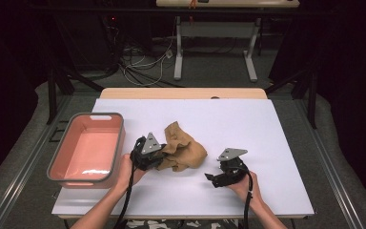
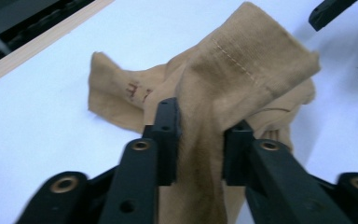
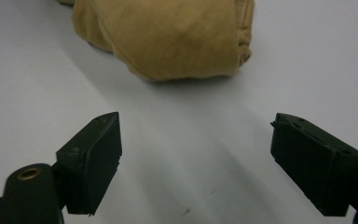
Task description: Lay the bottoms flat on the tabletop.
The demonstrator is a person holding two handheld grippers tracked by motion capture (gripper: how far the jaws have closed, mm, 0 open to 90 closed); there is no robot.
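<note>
1. Left gripper (image 2: 193,135) pinches a raised fold of the tan cloth (image 1: 183,150) mid-table.
2. Right gripper (image 3: 196,158) gapes empty, near it.
3. Cloth looks light, limp; likely grip a free edge.

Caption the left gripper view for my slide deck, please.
Left gripper pinches a raised fold of tan cloth.

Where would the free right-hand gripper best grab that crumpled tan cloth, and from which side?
Probably the rounded folded edge of the tan cloth that faces the right gripper, coming in low across the table. That edge bulges clear of the surface, and the left gripper pinches the other end.
</note>
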